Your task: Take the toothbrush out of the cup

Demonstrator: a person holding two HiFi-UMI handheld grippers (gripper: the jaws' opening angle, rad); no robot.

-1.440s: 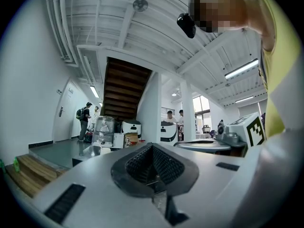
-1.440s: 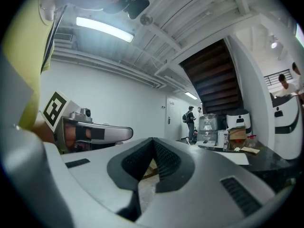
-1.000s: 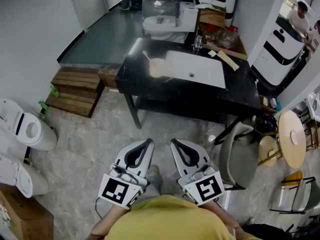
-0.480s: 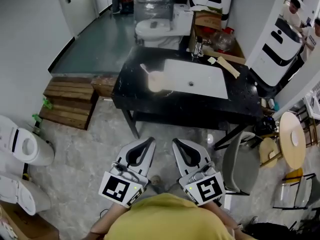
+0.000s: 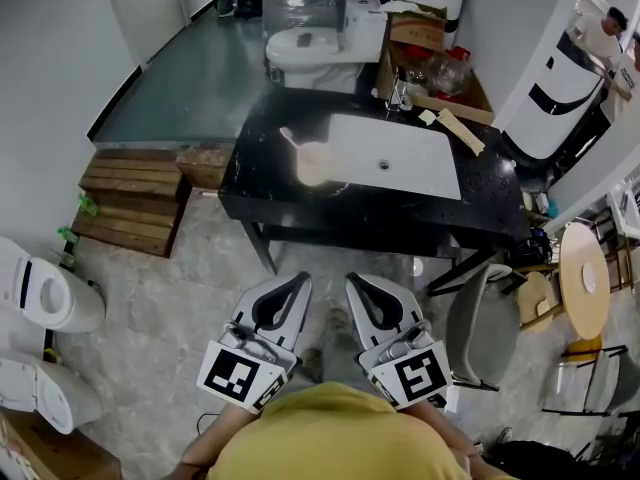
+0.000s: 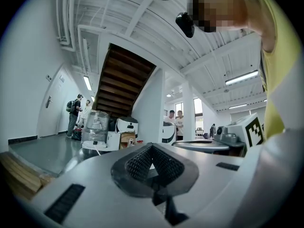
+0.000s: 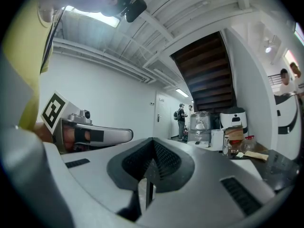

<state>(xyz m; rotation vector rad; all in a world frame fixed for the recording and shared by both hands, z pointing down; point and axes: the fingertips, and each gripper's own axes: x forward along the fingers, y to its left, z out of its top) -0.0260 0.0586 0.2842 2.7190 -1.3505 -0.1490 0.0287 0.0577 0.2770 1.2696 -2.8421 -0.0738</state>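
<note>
A pale cup [image 5: 313, 163] stands on the black table [image 5: 270, 183], just left of the white sink basin [image 5: 395, 156]. A light toothbrush [image 5: 292, 137] leans out of the cup toward the back left. Both grippers are held close to my body, well short of the table. My left gripper [image 5: 297, 283] is shut with nothing in it, and my right gripper [image 5: 353, 282] beside it is shut and empty too. The left gripper view shows the left gripper [image 6: 152, 147] with jaws meeting. The right gripper view shows the right gripper [image 7: 153, 142] the same way.
A wooden pallet step [image 5: 130, 198] lies left of the table, with white toilets [image 5: 45, 293] further left. A grey chair [image 5: 480, 323] and a round wooden table [image 5: 585, 278] stand at the right. Another toilet [image 5: 320, 43], boxes and people are behind the table.
The head view has drifted forward, so the table and cup sit slightly nearer. Both grippers keep the same shut pose near my body.
</note>
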